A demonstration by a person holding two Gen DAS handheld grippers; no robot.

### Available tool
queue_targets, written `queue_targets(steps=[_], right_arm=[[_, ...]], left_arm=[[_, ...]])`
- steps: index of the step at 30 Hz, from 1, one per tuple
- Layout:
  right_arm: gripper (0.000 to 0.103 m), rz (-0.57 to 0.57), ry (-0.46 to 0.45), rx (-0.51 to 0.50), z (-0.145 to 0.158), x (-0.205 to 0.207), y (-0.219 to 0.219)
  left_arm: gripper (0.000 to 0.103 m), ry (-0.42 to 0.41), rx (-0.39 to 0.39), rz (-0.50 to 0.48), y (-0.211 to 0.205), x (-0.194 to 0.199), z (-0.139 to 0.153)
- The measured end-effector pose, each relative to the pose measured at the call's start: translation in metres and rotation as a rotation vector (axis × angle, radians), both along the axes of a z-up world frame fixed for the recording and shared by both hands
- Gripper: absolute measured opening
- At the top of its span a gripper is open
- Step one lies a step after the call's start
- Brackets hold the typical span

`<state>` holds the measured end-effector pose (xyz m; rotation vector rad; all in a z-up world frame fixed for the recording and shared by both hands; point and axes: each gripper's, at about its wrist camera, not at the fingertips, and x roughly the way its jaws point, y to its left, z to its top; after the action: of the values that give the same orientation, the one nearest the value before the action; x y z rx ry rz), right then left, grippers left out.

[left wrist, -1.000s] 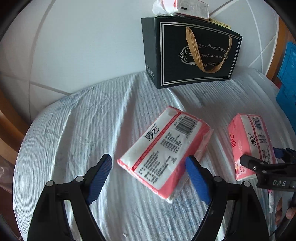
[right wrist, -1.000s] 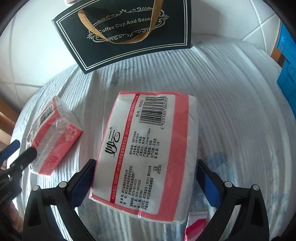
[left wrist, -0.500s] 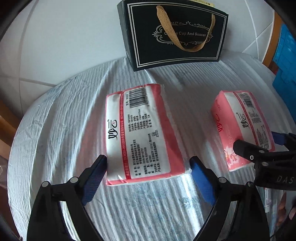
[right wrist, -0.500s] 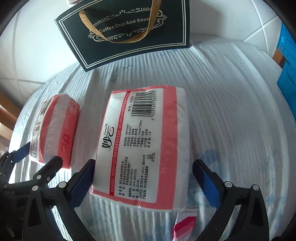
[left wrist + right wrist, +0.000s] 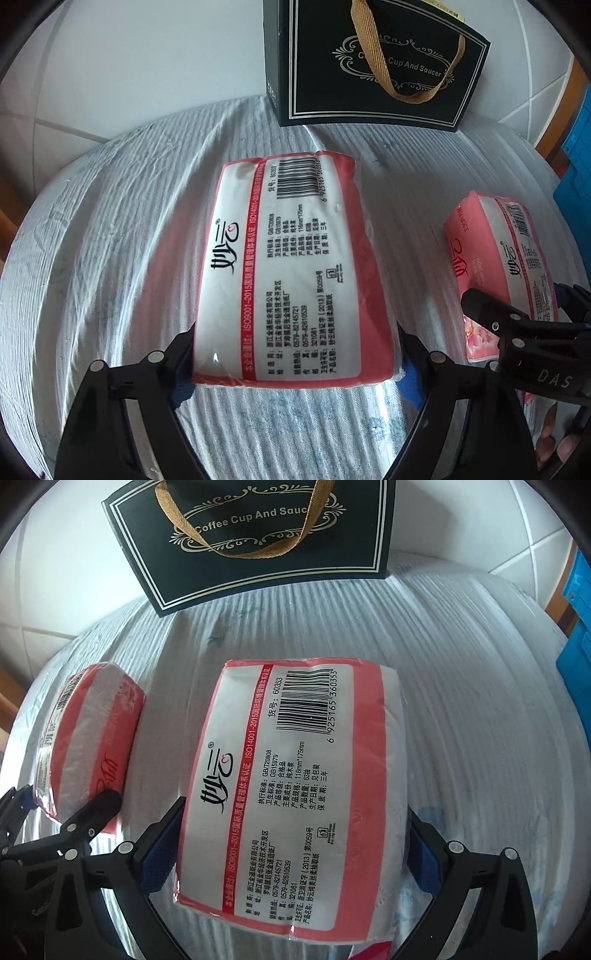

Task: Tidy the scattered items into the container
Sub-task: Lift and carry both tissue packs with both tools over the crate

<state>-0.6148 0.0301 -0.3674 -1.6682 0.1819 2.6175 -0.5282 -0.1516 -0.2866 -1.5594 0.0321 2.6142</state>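
Two red-and-white tissue packs lie barcode-up and side by side on a round table's ribbed white cloth (image 5: 110, 240), just apart. The black gift bag (image 5: 369, 62) with the gold ribbon handle stands upright at the twelve o'clock edge. The left gripper (image 5: 295, 332) straddles the nine o'clock pack (image 5: 291, 269) at its near end. Its jaws have just been closing, yet no squeeze shows. The right gripper (image 5: 297, 808) brackets the three o'clock pack (image 5: 295, 775) the same way, fingers spread wide and drawing in, pads close at its flanks. A blue crate (image 5: 580, 620) sits off the table at three o'clock.
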Motion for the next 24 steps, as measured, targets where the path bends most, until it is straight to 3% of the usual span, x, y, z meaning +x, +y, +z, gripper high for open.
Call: queue_targets(steps=[2, 11, 18, 24], right_arm=[[0.093, 0.010, 0.005, 0.008, 0.004, 0.002, -0.004], [0.093, 0.029, 0.058, -0.042, 0.044, 0.036, -0.009], [0.093, 0.047, 0.187, -0.038, 0.124, 0.082, -0.011], [0.093, 0.054, 0.324, -0.014, 0.204, 0.147, -0.008]], left_arm=[[0.084, 0.006, 0.000, 0.006, 0.000, 0.006, 0.005], [0.084, 0.081, -0.022, 0.022, -0.008, 0.054, 0.057], [0.084, 0.190, -0.019, 0.034, -0.008, 0.100, 0.125], [0.084, 0.323, 0.004, 0.025, 0.001, 0.163, 0.196]])
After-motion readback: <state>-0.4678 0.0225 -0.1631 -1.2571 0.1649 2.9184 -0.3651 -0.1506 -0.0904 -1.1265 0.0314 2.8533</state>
